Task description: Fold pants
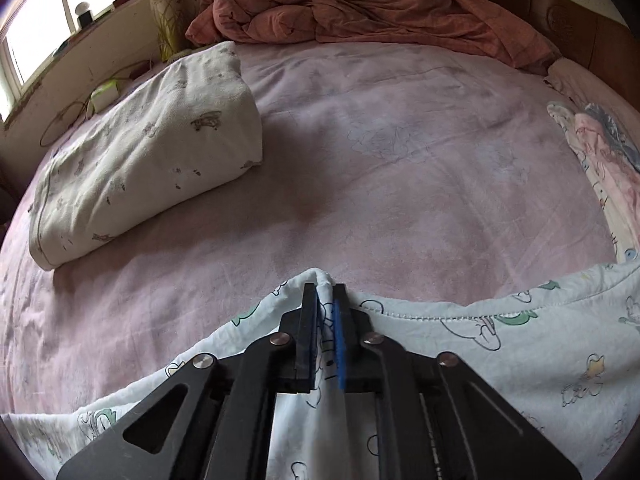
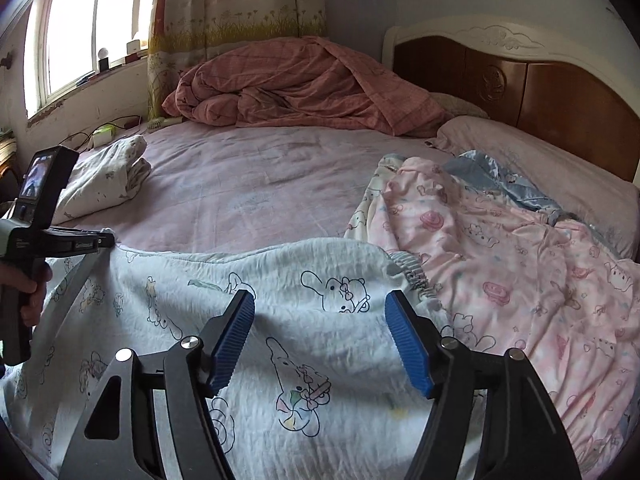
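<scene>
Left gripper (image 1: 324, 292): clenched on a pinched-up ridge of the pants' edge; the cloth bunches between the black finger and the blue-padded one and pokes out past the tips. From the right wrist view the same tool (image 2: 105, 240) shows at the far left, gripping the corner of the fabric, with a hand (image 2: 28, 292) on its handle.

Right gripper (image 2: 320, 328): spread wide, blue pads (image 2: 236, 340) well apart, hovering over the pants with nothing between the fingers. Whether the tips touch the cloth is hard to judge from this angle.

Pants (image 2: 304, 320): pale blue-white fabric with cartoon rabbit outlines, spread across the near side of the bed; the left corner is lifted by the left gripper, and a striped waistband (image 2: 416, 276) with lettering shows at the right end. In the left wrist view the pants (image 1: 500, 344) run across the bottom of the frame with a stitched hem along the upper edge.

Bed sheet (image 1: 360, 160): pink, wrinkled, under everything.

Pink printed garment (image 2: 520, 272): heaped just right of the pants, touching the waistband end.

Folded white cloth (image 1: 144, 152): at the left of the sheet, well apart from the pants.

Rust-red quilt (image 2: 304, 84): crumpled at the far side of the bed, near the curtain (image 2: 240, 12).

Headboard (image 2: 540, 92): brown wood with a white frame, far right.

Window (image 2: 76, 32): bright, at the upper left.
</scene>
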The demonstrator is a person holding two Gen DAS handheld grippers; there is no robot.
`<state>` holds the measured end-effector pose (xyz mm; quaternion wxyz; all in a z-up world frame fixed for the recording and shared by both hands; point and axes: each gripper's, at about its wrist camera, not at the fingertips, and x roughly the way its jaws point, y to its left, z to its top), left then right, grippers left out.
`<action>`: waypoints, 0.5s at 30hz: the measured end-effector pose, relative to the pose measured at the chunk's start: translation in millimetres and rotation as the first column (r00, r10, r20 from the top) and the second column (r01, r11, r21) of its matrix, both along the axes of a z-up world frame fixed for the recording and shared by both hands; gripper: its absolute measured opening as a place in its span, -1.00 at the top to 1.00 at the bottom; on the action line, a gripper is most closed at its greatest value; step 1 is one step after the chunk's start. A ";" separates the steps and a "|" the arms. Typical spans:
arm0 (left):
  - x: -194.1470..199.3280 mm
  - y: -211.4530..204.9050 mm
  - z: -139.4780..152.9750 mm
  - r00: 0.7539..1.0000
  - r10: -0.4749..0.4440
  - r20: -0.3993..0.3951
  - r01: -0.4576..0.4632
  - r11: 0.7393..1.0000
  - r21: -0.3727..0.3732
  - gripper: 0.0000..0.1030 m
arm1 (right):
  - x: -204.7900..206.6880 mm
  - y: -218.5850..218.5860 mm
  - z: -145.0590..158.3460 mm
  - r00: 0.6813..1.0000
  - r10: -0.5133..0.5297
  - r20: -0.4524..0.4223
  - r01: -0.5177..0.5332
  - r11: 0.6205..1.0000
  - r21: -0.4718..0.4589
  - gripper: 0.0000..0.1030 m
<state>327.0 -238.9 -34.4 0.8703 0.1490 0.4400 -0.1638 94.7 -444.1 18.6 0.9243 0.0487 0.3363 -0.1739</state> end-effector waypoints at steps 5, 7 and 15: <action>-33.0 17.3 29.8 0.988 -0.003 0.155 0.005 1.000 -0.011 -0.14 | 2.5 7.1 -2.6 1.000 -0.001 -0.007 0.000 0.999 -0.033 -0.50; -47.0 32.3 46.5 0.986 -0.002 0.168 0.013 0.998 -0.063 -0.16 | 2.7 9.0 -2.3 1.000 0.002 -0.010 -0.002 0.999 -0.033 -0.50; -148.7 105.1 106.2 0.907 0.074 0.415 0.002 0.984 -0.178 -0.70 | -26.5 21.7 21.7 0.995 0.050 0.090 -0.053 0.998 0.025 -0.51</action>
